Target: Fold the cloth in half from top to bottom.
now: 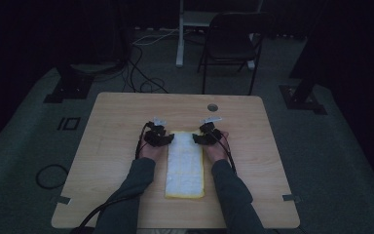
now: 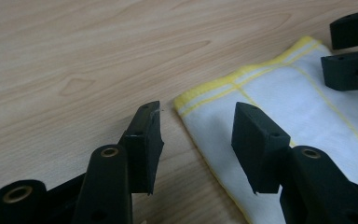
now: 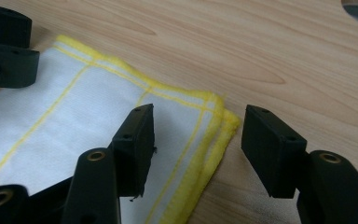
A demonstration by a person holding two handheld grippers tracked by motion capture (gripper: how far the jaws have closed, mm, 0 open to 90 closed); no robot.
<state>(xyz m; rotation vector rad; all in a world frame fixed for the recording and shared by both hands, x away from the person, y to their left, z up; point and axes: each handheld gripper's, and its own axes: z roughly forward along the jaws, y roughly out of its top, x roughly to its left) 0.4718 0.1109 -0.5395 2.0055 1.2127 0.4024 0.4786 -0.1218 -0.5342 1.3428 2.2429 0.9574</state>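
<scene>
Folded white/yellow cloth (image 1: 185, 164) on table (image 1: 112, 146): left gripper (image 2: 196, 140) and right gripper (image 3: 196, 144) both released, jaws apart, straddling cloth's far corners.

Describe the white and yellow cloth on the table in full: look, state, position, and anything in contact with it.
The cloth is white with yellow stitched grid lines and a yellow hemmed border, looks like soft woven fabric, and lies flat on the wooden table, folded into a long rectangle; layered edges show at its far corner. The left gripper and right gripper each straddle a far corner with open jaws, no pad pressing on it.
</scene>
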